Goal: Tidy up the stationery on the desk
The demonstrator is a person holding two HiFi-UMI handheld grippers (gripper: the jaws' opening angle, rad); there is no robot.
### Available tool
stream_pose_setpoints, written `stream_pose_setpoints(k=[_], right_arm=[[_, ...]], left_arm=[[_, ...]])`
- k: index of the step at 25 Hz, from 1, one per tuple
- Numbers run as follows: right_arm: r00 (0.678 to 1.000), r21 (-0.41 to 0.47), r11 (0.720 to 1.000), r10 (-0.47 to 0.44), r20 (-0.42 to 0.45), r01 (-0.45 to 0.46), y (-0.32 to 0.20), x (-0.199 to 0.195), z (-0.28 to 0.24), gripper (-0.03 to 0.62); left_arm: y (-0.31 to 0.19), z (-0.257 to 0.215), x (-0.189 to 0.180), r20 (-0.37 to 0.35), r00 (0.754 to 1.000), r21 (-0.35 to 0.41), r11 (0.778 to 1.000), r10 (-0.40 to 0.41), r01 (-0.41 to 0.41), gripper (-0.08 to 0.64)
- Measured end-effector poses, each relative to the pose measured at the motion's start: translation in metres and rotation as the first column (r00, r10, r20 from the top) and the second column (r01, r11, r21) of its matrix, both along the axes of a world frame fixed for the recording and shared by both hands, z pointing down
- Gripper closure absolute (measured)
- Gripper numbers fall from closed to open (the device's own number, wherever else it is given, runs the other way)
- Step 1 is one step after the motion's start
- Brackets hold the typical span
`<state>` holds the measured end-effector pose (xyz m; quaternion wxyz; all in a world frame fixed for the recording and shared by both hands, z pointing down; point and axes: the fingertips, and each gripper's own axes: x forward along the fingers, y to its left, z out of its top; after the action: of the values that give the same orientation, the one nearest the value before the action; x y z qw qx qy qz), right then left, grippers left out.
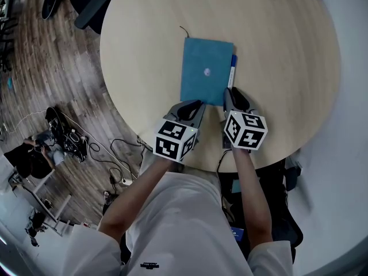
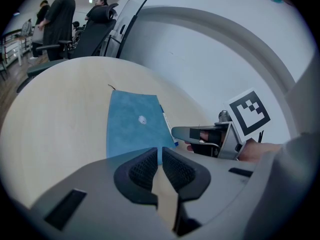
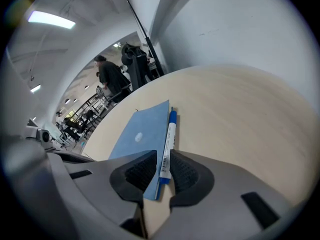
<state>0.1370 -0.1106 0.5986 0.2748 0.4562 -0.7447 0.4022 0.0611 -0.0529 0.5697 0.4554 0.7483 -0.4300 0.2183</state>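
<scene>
A blue notebook (image 1: pixel 204 68) (image 2: pixel 132 124) (image 3: pixel 142 131) lies flat in the middle of the round table. A blue and white pen (image 1: pixel 232 71) (image 2: pixel 166 123) (image 3: pixel 170 131) lies along the notebook's right edge. My right gripper (image 1: pixel 228 95) (image 3: pixel 161 166) is at the pen's near end. Its pads sit against both sides of the pen, shut on it, and the notebook's near right corner lies just beside them. My left gripper (image 1: pixel 195 104) (image 2: pixel 160 156) hovers at the notebook's near edge. Its jaws are shut to a thin slit with nothing in them.
The light wooden table (image 1: pixel 276 50) spreads wide beyond the notebook. A dark office chair (image 1: pixel 86 4) stands past its far left rim. Cables and gear (image 1: pixel 72 137) lie on the wooden floor to the left. People stand far off in the background (image 2: pixel 57 19).
</scene>
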Motion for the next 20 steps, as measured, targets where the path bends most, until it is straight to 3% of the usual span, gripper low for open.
stream_pose_setpoints(k=[7,12,20], right_arm=[[0.996,0.053,0.997,-0.049,-0.074,0.053,0.01,0.001,-0.025,0.503],[0.996,0.133,0.989,-0.056,-0.063,0.064,0.029,0.0,-0.06,0.503],[0.995,0.254,0.962,-0.09,-0.054,0.1,0.071,0.01,-0.127,0.505]], left_arm=[[0.011,-0.018,-0.004,-0.017,0.999,0.012,0.999,-0.034,0.034,0.517],[0.019,-0.051,-0.009,-0.036,0.996,0.06,0.995,-0.077,0.079,0.517],[0.055,-0.119,-0.004,-0.009,0.995,0.163,0.981,-0.101,0.101,0.528]])
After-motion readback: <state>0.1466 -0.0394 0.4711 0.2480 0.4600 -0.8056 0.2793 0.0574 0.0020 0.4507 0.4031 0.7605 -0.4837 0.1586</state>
